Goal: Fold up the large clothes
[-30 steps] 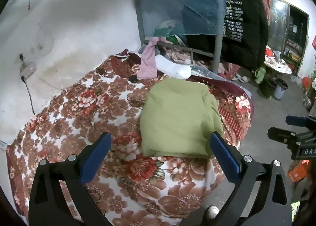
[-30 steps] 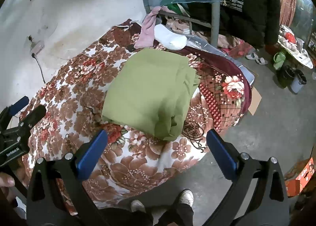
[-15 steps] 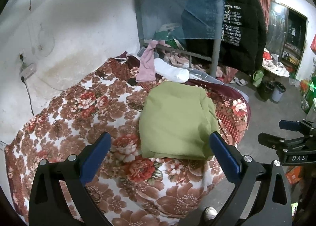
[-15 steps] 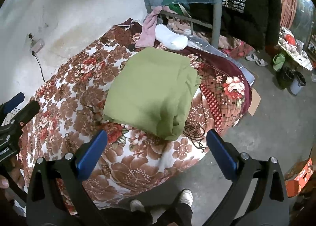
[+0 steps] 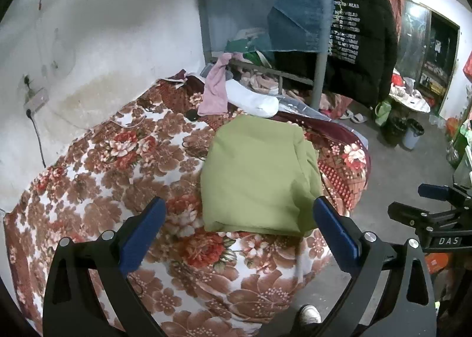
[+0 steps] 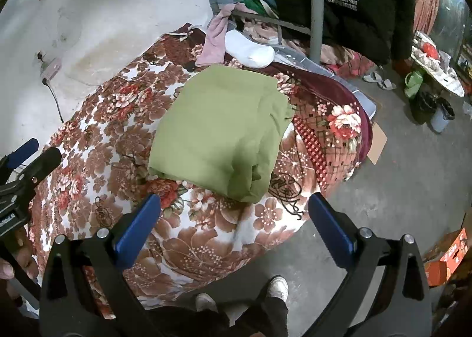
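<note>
A green garment (image 5: 259, 177) lies folded into a thick rectangle on the flowered bedspread (image 5: 118, 172); it also shows in the right wrist view (image 6: 218, 127). My left gripper (image 5: 240, 231) is open and empty, held above the bed's near edge, short of the garment. My right gripper (image 6: 236, 228) is open and empty, over the bed's front edge, near the garment's folded corner. The right gripper shows at the right of the left wrist view (image 5: 433, 213). The left gripper shows at the left of the right wrist view (image 6: 23, 166).
A pink cloth (image 5: 215, 92) and a white pillow (image 5: 253, 99) lie at the head of the bed. A metal bunk frame post (image 5: 320, 71) with hanging clothes and a black jacket (image 5: 360, 39) stands behind. Concrete floor (image 6: 407, 177) lies to the right, with bins (image 6: 439, 114).
Both grippers have drawn back slightly from the bed, staying open. The folded garment has not moved.
</note>
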### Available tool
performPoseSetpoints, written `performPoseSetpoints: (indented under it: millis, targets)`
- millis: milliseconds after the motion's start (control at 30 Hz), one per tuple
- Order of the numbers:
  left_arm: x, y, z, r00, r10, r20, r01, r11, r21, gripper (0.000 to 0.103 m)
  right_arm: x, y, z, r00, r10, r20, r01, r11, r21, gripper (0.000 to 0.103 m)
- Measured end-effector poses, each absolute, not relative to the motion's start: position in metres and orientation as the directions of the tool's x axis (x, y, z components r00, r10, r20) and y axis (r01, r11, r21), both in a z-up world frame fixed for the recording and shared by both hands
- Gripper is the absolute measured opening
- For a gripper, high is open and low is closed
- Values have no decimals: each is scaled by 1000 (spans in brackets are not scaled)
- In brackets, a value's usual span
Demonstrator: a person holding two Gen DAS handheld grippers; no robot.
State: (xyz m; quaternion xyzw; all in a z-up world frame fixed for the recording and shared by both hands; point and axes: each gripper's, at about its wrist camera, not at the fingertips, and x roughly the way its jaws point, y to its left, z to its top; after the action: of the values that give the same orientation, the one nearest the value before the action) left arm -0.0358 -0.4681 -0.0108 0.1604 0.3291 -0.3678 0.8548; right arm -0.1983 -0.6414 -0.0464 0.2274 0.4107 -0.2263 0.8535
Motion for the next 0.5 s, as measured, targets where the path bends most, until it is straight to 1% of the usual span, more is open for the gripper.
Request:
performPoseSetpoints:
  millis: [500]
  targets:
    - [-38,-471,-8,513,-535,-671,750,660,47,98,-202,-640,-48,562,-193,-804,576,789,214,98]
